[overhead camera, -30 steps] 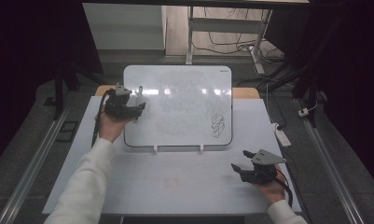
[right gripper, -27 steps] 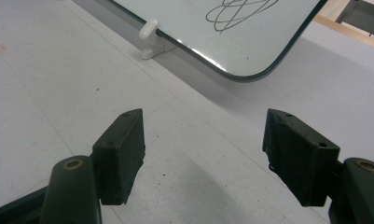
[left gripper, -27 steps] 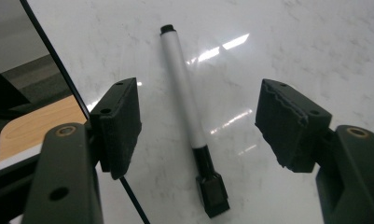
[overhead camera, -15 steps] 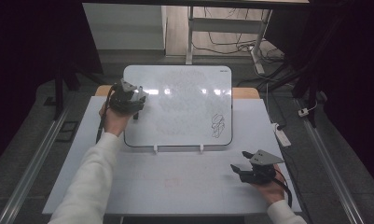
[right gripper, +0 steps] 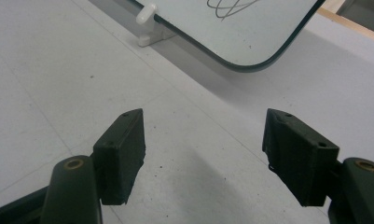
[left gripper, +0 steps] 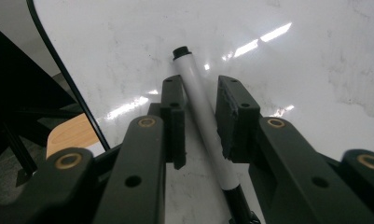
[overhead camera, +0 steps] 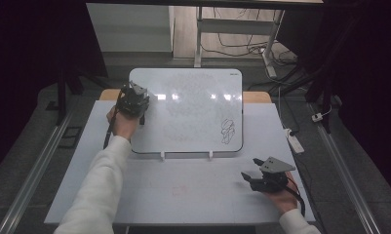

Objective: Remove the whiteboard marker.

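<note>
A whiteboard lies flat on the white table, with a dark scribble near its lower right corner. My left gripper is over the board's upper left part. In the left gripper view its jaws are drawn close on a white marker with a black end, which lies slanted on the board and touches both pads. My right gripper rests low on the table at the front right. It is open and holds nothing, with the board's corner ahead of it.
Two white clips stick out from the board's near edge. A wooden strip shows behind the board. A white power strip lies on the floor to the right. A faint red smudge marks the table.
My left gripper has moved right and a little farther up the board's left side. The right gripper has stayed in place.
</note>
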Motion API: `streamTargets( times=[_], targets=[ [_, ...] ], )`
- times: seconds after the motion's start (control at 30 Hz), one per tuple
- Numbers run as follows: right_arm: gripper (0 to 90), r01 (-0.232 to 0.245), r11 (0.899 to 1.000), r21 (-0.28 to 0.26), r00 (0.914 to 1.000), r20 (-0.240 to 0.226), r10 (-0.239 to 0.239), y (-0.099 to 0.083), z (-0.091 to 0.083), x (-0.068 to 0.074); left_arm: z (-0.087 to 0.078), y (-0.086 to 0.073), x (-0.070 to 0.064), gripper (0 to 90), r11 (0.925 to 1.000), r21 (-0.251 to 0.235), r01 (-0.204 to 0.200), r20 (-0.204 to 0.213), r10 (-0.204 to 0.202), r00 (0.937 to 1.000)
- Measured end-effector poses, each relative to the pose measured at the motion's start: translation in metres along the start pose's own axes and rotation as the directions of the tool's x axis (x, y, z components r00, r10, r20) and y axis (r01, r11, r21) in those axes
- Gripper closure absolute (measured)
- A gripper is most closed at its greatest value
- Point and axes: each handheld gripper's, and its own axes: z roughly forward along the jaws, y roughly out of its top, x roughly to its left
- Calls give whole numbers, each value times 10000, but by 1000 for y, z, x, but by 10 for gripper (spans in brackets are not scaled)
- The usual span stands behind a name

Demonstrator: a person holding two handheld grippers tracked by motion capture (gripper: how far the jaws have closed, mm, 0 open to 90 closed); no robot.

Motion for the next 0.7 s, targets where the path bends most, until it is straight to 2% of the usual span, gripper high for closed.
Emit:
streamTargets(
  times=[0.07, 0.13, 0.27, 0.5, 0.63, 0.7],
  targets=[
    [297, 57, 10000, 72, 10000, 42, -57, 0, 1, 0, 1, 0, 0, 748, 9997, -40, 248, 176, -247, 9995],
    [297, 69, 9999, 101, 10000, 55, -69, 0, 1, 0, 1, 0, -1, 788, 9994, -81, 323, 361, -320, 9988],
    [297, 61, 10000, 71, 9999, 79, -62, 0, 0, 0, 1, 1, -4, 819, 9998, -74, 173, 495, -169, 9986],
    [298, 65, 9999, 91, 9999, 122, -66, -1, 0, 0, -2, 0, -1, 821, 9996, -206, 208, 653, -194, 9977],
    [298, 60, 9999, 82, 9999, 138, -61, -1, -1, 0, -10, -1, 0, 822, 9991, -419, 85, 759, -53, 9971],
    [299, 50, 10000, 79, 9998, 174, -51, -1, -1, 0, -20, -3, 2, 822, 9972, -738, 77, 876, -12, 9962]
  ],
)
